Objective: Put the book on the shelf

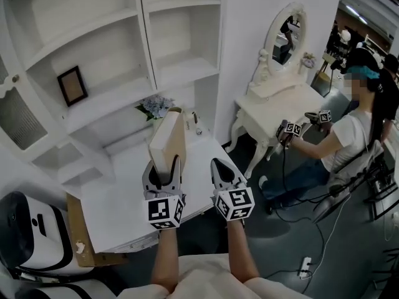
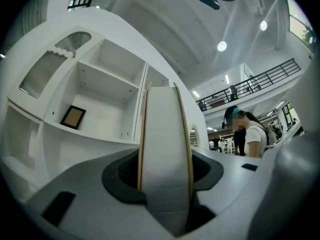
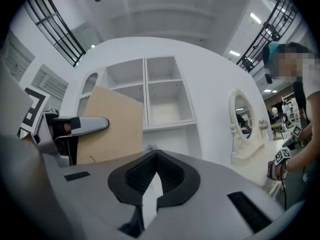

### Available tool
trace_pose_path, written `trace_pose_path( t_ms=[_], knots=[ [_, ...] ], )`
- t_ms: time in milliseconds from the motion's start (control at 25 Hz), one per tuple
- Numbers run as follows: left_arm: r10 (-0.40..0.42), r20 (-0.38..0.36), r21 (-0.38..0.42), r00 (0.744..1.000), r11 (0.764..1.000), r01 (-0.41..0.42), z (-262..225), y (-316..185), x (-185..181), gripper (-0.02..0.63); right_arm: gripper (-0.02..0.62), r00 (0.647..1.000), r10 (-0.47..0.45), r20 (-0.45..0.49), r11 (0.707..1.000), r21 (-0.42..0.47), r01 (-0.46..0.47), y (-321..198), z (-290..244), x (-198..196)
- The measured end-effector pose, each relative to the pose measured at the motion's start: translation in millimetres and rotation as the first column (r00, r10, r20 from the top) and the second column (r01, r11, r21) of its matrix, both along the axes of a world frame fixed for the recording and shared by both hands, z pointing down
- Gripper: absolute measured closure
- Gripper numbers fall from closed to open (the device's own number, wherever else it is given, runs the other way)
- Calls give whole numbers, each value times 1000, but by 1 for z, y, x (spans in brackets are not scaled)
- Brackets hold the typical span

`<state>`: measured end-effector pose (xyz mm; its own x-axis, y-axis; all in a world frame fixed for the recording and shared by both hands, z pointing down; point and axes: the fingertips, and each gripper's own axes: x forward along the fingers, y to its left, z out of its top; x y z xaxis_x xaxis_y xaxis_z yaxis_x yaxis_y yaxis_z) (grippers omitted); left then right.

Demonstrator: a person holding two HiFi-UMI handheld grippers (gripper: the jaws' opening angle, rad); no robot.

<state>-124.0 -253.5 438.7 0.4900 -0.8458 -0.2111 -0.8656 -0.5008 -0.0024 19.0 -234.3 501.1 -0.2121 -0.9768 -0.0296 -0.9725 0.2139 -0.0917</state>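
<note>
The left gripper (image 1: pixel 164 168) clamps its fingers on the upright book (image 1: pixel 168 139), not yet on the shelf (image 1: pixel 118 98), while the right gripper (image 1: pixel 224 170) has its fingers closed on nothing.

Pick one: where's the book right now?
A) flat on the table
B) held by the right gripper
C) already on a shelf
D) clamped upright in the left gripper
D: the left gripper view shows the book edge-on between the jaws of the left gripper, and the head view shows it upright above the table. The right gripper is shut on nothing.
</note>
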Motion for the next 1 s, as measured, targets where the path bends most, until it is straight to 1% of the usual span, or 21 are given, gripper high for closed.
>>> trace_pose_path(
  t_ms=[120,280,360,560,680,840,1000],
  knots=[
    [-9,6,3,1000,1000,9,-5,-19,16,385,571,1000,-28,5,1000,0,28,-28,-6,6],
    [-23,16,23,1000,999,23,-22,-44,40,385,571,997,-77,-16,997,9,77,-63,-23,10],
    [-35,6,32,999,999,34,-32,-54,51,385,571,995,-101,-23,995,10,102,-77,-28,14],
    [-89,-4,34,996,995,89,-50,-81,73,385,571,987,-157,-43,988,2,157,-106,-36,25],
    [-125,4,32,992,992,125,-58,-96,87,385,571,983,-182,-35,983,5,183,-124,-43,35],
    [-169,14,29,985,985,169,-68,-110,98,385,571,977,-211,-14,977,8,212,-143,-47,41],
    [-192,20,56,981,980,190,-79,-118,102,383,571,969,-247,-13,969,0,247,-152,-44,33]
  ],
)
